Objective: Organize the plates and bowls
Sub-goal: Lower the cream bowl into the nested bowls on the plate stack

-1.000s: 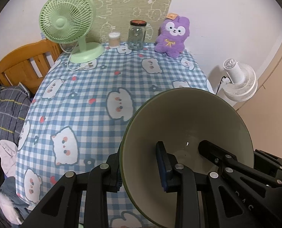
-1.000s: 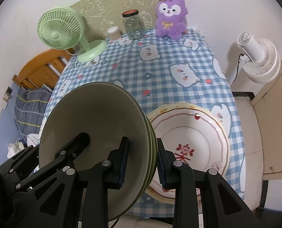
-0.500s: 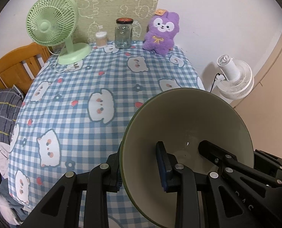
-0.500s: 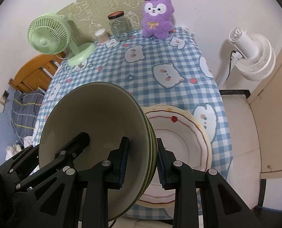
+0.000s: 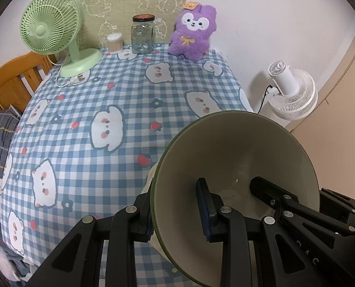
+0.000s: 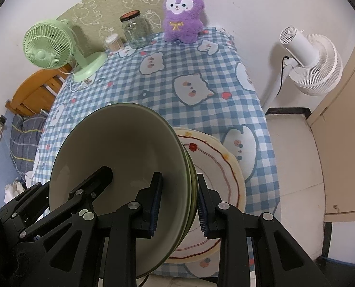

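Note:
A stack of olive-green bowls point(image 6: 120, 167) hangs tilted over the table's near right corner, gripped from both sides. My right gripper point(image 6: 178, 204) is shut on the stack's right rim, one pad inside the top bowl and one outside. On the opposite rim my left gripper point(image 5: 176, 210) is shut on the green bowls point(image 5: 237, 157), with the right gripper's finger point(image 5: 270, 193) showing inside the bowl. Beneath the stack a white scalloped plate point(image 6: 215, 167) with a red line lies on the checked tablecloth point(image 6: 177, 71), partly hidden by the bowls.
At the table's far edge stand a green desk fan point(image 5: 50, 24), a glass jar point(image 5: 142, 34), a small cotton-swab tub point(image 5: 115, 43) and a purple plush point(image 5: 193, 33). A white floor fan point(image 6: 309, 62) stands right of the table, a wooden bed frame point(image 5: 12, 76) to the left.
Both grippers have carried the bowl stack to the right and a little lower. The stack now covers more of the white plate. Neither grip has changed.

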{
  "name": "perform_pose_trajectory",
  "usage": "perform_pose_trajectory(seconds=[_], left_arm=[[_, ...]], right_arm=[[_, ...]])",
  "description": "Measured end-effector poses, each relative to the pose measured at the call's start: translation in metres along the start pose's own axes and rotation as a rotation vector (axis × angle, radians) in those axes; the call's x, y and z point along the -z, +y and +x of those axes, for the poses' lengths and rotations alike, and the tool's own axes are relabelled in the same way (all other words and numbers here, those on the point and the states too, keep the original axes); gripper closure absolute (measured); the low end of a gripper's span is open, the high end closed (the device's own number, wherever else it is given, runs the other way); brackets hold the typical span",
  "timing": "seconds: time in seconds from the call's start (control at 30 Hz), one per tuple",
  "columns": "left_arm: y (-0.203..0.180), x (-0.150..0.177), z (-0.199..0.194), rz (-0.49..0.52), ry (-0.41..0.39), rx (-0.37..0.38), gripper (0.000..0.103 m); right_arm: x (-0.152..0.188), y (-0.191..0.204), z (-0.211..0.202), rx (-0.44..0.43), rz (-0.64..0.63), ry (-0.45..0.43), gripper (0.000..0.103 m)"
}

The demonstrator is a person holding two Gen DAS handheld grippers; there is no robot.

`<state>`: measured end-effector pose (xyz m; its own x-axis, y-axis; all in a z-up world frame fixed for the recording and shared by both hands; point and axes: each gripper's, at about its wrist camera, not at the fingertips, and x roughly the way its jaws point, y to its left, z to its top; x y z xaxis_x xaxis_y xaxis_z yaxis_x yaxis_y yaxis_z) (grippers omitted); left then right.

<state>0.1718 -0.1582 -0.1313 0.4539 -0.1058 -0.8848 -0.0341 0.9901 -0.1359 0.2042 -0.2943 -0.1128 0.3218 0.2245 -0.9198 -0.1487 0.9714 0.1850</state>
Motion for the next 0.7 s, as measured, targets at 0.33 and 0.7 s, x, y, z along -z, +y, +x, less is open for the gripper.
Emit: perform_pose_trajectory(seconds=[0.33, 0.7], left_arm=[[-0.009, 0.005, 0.016, -0.009, 0.038, -0.004, 0.076], [-0.011, 0.012, 0.030, -0.016, 0.063, -0.025, 0.076]], right_arm=[[0.004, -0.016, 0.015, -0.002, 0.008, 0.040, 0.072], [0.009, -0.024, 0.034, -0.022, 0.020, 0.084, 0.072]])
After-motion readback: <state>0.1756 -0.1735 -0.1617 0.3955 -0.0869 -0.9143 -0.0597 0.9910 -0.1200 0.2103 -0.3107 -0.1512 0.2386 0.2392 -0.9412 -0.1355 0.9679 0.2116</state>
